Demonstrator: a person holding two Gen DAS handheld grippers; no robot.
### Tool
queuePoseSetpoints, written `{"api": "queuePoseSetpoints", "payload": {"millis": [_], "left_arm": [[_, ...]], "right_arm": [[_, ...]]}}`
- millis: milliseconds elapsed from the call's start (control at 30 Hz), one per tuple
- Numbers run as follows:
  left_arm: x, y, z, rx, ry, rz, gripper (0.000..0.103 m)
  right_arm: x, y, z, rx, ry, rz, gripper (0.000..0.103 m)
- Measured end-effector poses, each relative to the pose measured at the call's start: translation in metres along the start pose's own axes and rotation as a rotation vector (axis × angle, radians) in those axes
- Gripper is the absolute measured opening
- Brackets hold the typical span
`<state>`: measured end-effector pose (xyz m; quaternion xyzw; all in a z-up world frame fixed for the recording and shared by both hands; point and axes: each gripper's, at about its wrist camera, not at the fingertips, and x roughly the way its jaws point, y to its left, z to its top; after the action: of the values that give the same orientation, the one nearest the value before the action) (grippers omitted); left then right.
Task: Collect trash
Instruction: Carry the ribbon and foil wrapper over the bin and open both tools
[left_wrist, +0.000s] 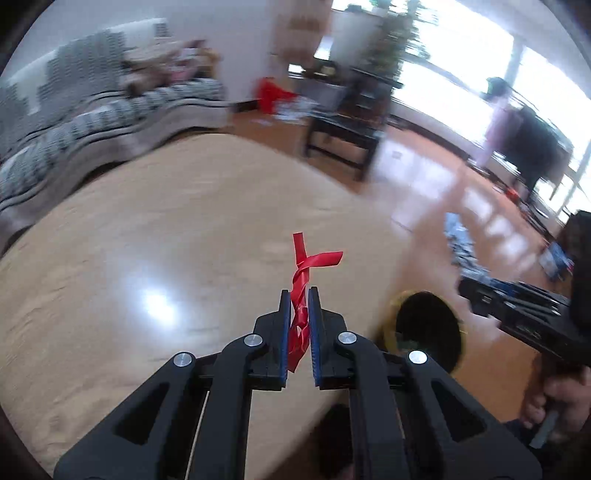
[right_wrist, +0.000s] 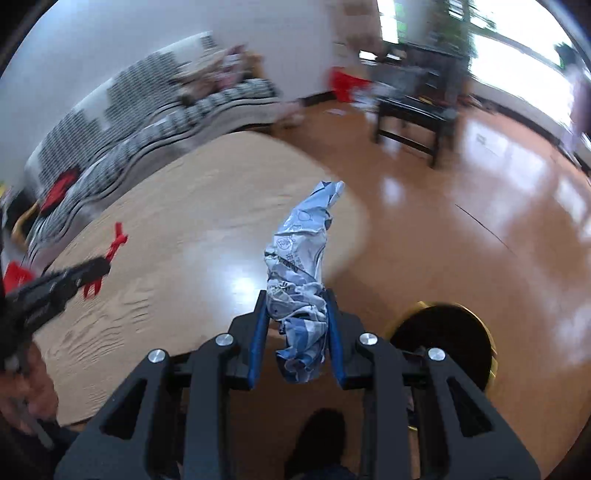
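My left gripper is shut on a twisted red plastic strip and holds it above the light wooden table. My right gripper is shut on a crumpled blue-and-white wrapper and holds it over the table's right edge. A round bin with a black liner and yellow rim stands on the floor to the right; it also shows in the left wrist view. The left gripper with the red strip shows at the left of the right wrist view. The right gripper shows at the right of the left wrist view.
A striped sofa runs behind the table. A dark low table stands on the shiny wooden floor. A red bag lies by the far wall. My shoe shows below the right gripper.
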<state>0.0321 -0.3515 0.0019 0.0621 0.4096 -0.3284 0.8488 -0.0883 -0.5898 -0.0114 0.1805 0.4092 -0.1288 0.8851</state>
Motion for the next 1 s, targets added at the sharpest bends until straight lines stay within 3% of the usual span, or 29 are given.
{"api": "queuePoseSetpoints", "payload": {"millis": [133,233,433,500,733,1000], "left_arm": [[0.041,-0.076,-0.007,0.106,0.066,-0.108,0.008],[0.067,-0.114,-0.020,0.176,0.114,-0.141,0.008],[0.121,-0.166,-0.040,0.251,0.229,-0.221,0.008],[0.138,-0.177,-0.047,0.260,0.268,-0.238,0.008],[0.170,-0.189,-0.051,0.282,0.292,-0.268,0.008],[0.180,-0.193,-0.055,0.288,0.311,-0.271,0.009]], "right_arm": [[-0.009,-0.071,-0.007,0.138,0.008,-0.086,0.029],[-0.003,-0.115,-0.014,0.231,0.047,-0.124,0.029],[0.017,-0.176,-0.030,0.352,0.130,-0.155,0.029],[0.023,-0.186,-0.033,0.371,0.146,-0.153,0.030],[0.023,-0.181,-0.040,0.379,0.165,-0.157,0.030],[0.032,-0.179,-0.036,0.389,0.180,-0.164,0.033]]}}
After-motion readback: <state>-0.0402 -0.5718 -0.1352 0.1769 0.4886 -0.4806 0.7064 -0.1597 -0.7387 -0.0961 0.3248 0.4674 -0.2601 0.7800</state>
